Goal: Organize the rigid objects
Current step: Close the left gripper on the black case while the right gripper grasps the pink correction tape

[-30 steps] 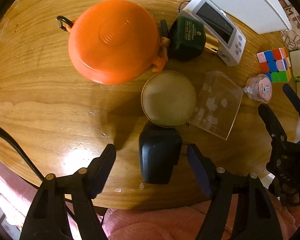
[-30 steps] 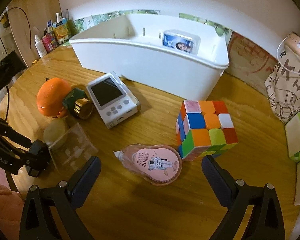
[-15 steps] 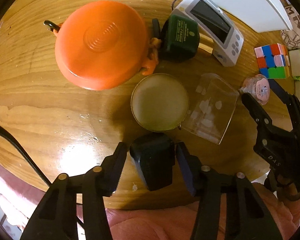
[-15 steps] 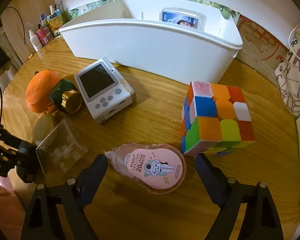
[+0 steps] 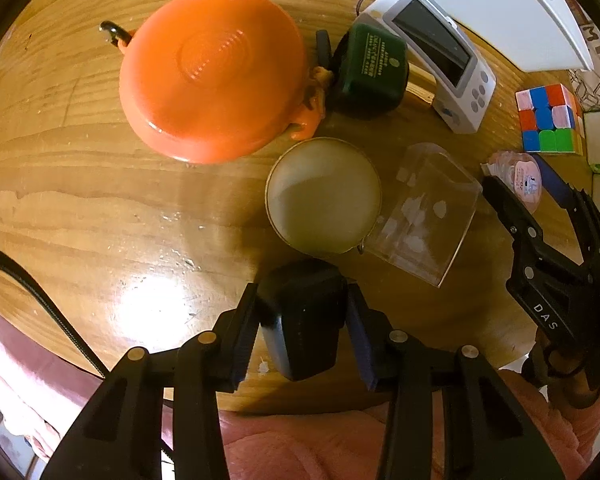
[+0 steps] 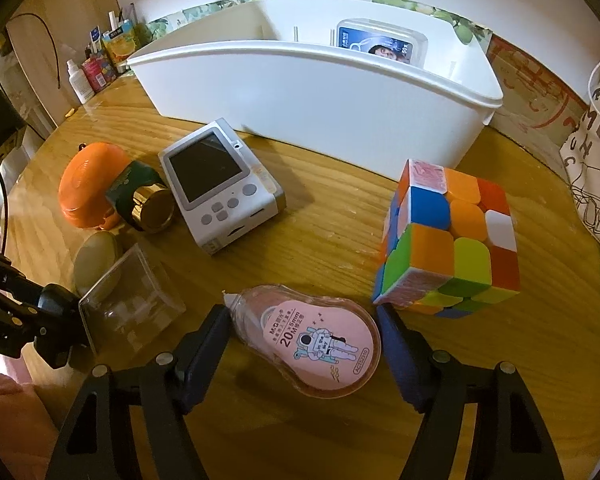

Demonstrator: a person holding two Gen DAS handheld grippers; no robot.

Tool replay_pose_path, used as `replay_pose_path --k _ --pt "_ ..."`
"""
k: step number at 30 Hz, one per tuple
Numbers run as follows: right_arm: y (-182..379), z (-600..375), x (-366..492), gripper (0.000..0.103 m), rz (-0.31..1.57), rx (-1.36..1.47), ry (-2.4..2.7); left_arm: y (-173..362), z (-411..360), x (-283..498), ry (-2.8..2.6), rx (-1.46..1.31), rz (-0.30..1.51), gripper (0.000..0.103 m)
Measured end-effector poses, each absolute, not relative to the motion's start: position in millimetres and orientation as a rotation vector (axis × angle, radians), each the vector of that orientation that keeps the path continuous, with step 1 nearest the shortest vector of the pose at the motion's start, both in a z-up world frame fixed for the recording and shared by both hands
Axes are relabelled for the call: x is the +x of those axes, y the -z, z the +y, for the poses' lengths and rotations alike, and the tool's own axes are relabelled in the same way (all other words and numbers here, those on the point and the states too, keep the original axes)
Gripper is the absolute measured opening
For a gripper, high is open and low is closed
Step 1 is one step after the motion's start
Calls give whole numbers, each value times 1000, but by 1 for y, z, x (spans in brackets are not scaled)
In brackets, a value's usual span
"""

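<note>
A black block point(image 5: 302, 320) lies near the wooden table's front edge. My left gripper point(image 5: 300, 300) points steeply down over it, and its closing jaws have both pads against the block's sides. A pink correction-tape dispenser point(image 6: 320, 340) lies flat between the fingers of my right gripper point(image 6: 302, 320). Those jaws are closing too, with slim gaps still showing beside the dispenser. A white bin point(image 6: 320, 92) stands at the back with a clear box inside. Seen from the left wrist, the right gripper point(image 5: 528, 196) straddles the dispenser point(image 5: 520, 176).
An orange round case point(image 5: 212, 72), a green bottle with a gold cap point(image 5: 370, 70), a white handheld console point(image 6: 220, 196), a round tin point(image 5: 324, 196), a clear plastic box point(image 5: 424, 216) and a colour cube point(image 6: 452, 240) lie around. A bag point(image 6: 596, 140) is at the right.
Both grippers' jaws have narrowed a lot. The left ones went from wide apart to touching the black block. The right ones sank slightly and drew in around the pink dispenser.
</note>
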State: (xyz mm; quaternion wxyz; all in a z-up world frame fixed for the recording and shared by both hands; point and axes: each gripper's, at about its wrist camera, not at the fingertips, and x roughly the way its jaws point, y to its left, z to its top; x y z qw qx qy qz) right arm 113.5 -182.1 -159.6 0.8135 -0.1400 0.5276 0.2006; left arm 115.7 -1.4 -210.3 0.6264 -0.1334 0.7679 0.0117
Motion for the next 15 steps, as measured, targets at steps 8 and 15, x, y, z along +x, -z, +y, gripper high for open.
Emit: replay_pose_path --k 8,15 --pt "157 -178 105 74 1136 -295 -460 214 0 95 -66 -343 1766 45" --pt "152 -177 86 74 1141 -322 -496 201 3 68 -86 -353 1732 45"
